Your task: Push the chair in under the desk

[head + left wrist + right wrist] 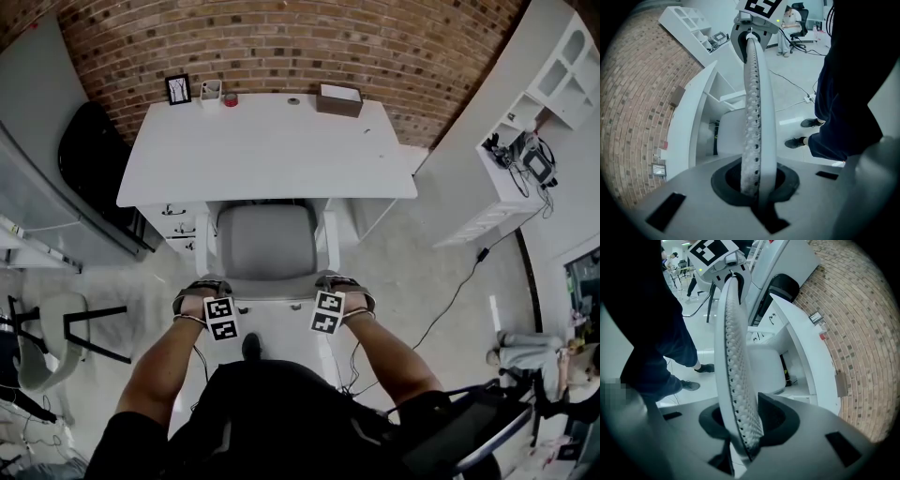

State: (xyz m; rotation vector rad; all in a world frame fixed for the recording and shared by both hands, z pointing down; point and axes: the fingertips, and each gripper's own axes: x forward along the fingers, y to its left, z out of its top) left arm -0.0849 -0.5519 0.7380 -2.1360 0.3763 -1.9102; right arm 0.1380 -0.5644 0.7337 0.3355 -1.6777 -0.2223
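Observation:
A white chair with a grey seat (267,239) stands in front of the white desk (272,150), its seat partly under the desktop. The top edge of its backrest (272,289) lies nearest me. My left gripper (208,298) is shut on the left end of that edge and my right gripper (337,294) on the right end. In the left gripper view the perforated backrest (754,93) runs straight out from between the jaws of my left gripper (754,183). In the right gripper view the same backrest (733,343) sits between the jaws of my right gripper (743,427).
A picture frame (178,89), a cup (211,91) and a brown box (338,98) stand along the desk's back edge by the brick wall. Drawers (178,225) fill the desk's left side. A white shelf unit (553,84) stands right, a cable (450,300) crosses the floor, another chair (56,337) stands left.

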